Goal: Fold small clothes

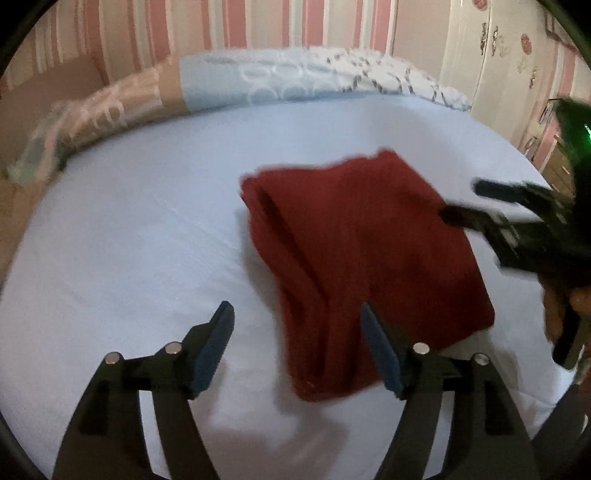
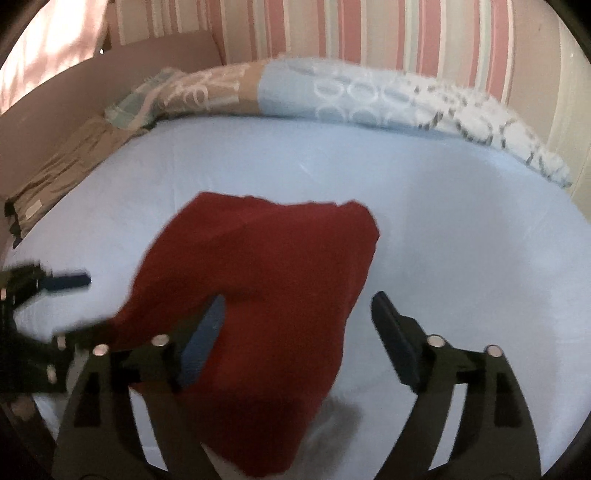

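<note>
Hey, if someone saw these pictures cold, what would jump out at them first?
The dark red garment would grab the eye first, lying loosely folded in the middle of the pale blue bedsheet. Next come the two black grippers: the left gripper open at the garment's near edge, the right gripper open over its other side. Behind, a patterned blanket is bunched along the pink striped wall.

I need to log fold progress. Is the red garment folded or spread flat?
Folded, at least partly: the red garment lies on the bed sheet as a compact doubled shape with layered edges. Neither open gripper holds it.
</note>
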